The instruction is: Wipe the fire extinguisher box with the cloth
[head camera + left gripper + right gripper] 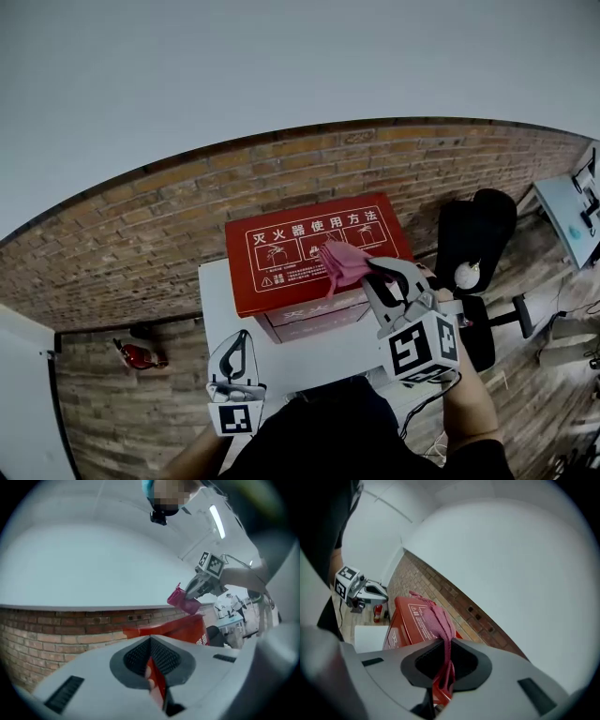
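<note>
Your right gripper (447, 660) is clamping on the pink cloth (436, 618), the jaws pinching a bunched fold while the rest is spilling out ahead of them in a loose wad. That wad is hanging at the right end of the lid of the red fire extinguisher box (309, 248). Whether it is touching the lid or riding just above it, no view is settling. The cloth is looking soft, light and limp, so it is likely going to fold and trail instead of pushing back. Your hold on the gathered part seems sound, and you are probably going to need to lay the free wad flat on the lid so that fabric, not the jaws, is meeting the paint. The box is sitting on the white tabletop (217, 300) against the brick wall, lid sloping toward you. It is looking stiff and smooth-painted, so the cloth should be gliding easily, though a hard push may be shifting the box. Your left gripper (241, 339) is hovering well apart from it, low at the tabletop's near left, jaws together and carrying nothing you can name; only a red sliver is showing at the seam. It could be bracing the box's near edge.
</note>
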Tool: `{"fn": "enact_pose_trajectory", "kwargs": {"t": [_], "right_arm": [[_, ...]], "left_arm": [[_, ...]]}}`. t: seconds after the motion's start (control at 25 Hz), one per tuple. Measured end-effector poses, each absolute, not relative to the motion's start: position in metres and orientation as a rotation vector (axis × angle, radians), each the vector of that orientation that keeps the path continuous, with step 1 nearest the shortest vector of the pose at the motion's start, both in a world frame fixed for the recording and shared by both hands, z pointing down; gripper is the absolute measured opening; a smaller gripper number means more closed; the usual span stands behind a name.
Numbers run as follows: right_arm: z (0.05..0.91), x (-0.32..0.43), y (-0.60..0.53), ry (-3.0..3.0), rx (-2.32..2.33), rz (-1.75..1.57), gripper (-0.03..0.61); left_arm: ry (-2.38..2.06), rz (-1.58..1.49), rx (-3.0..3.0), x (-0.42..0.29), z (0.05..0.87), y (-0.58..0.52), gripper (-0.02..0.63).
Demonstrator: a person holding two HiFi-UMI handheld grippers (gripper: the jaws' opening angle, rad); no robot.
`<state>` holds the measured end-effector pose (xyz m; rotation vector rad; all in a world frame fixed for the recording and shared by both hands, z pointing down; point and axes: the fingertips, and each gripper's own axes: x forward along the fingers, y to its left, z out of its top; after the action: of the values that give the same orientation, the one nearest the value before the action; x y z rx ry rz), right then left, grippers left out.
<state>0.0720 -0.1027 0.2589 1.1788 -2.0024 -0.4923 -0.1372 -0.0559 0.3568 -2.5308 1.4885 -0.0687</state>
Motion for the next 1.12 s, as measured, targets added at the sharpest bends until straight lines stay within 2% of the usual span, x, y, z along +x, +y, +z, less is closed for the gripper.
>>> {"fn": "enact_pose_trajectory", "kwargs": {"t": [0.32, 0.52, 0.88, 1.12], "right_arm": [[0.243, 0.168, -0.112, -2.485, 1.222, -0.063, 0.052], [0.245, 0.224, -0.127, -2.700, 1.187, 0.172, 0.051], [0.281, 0.283, -0.158, -2.847, 1.098, 0.453, 0.051], [0.325, 0.293, -0.183, -2.918, 0.954, 0.798, 0.051]], "left_arm": [[1.304, -0.087, -2.236, -0.061, 0.263, -0.051, 0.015], [1.242, -0.242, -2.154, -0.013, 0.233, -0.080, 0.015], [1.119, -0.735, -2.185, 0.050, 0.270, -0.134, 0.015], [1.095, -0.907, -2.082, 0.068, 0.280, -0.152, 0.015]]}}
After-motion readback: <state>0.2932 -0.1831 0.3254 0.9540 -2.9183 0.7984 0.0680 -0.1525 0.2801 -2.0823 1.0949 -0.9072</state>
